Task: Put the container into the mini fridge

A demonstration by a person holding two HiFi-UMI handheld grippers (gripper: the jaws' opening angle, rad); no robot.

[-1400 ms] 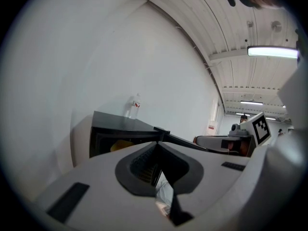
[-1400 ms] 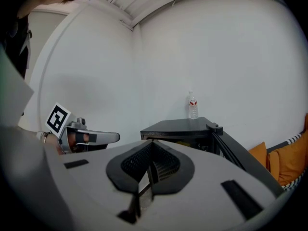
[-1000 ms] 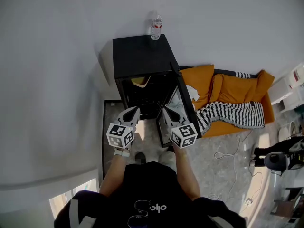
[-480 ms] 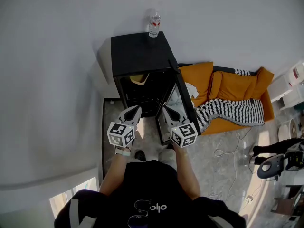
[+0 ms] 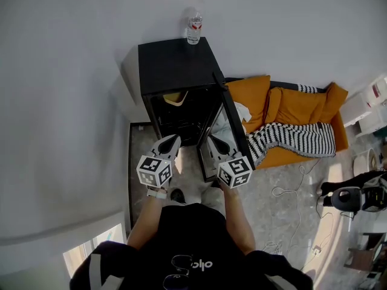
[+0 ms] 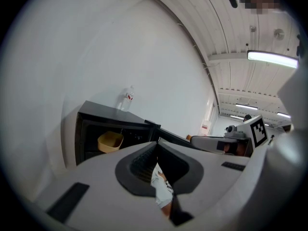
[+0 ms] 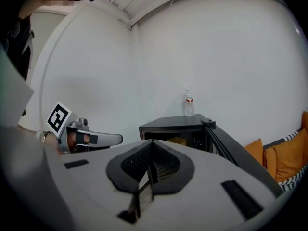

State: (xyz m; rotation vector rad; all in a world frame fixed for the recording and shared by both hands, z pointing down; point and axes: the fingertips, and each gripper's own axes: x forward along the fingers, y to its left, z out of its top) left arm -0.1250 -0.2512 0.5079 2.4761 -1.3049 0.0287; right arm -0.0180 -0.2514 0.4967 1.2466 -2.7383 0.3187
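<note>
The yellow container (image 6: 110, 141) sits mouth-up, wider than tall, at the left of the mini fridge's (image 5: 172, 65) upper shelf, its door (image 5: 227, 125) swung wide rightward, while the left gripper (image 5: 175, 139) and right gripper (image 5: 211, 141), both empty with jaws closed, hover just before the opening.

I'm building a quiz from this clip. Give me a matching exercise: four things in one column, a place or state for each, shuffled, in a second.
1 water bottle
2 yellow container
3 fridge door
4 striped blanket

A on the orange sofa
B swung open
C on top of the mini fridge
D inside the mini fridge

Pairs: 1-C, 2-D, 3-B, 4-A
</note>
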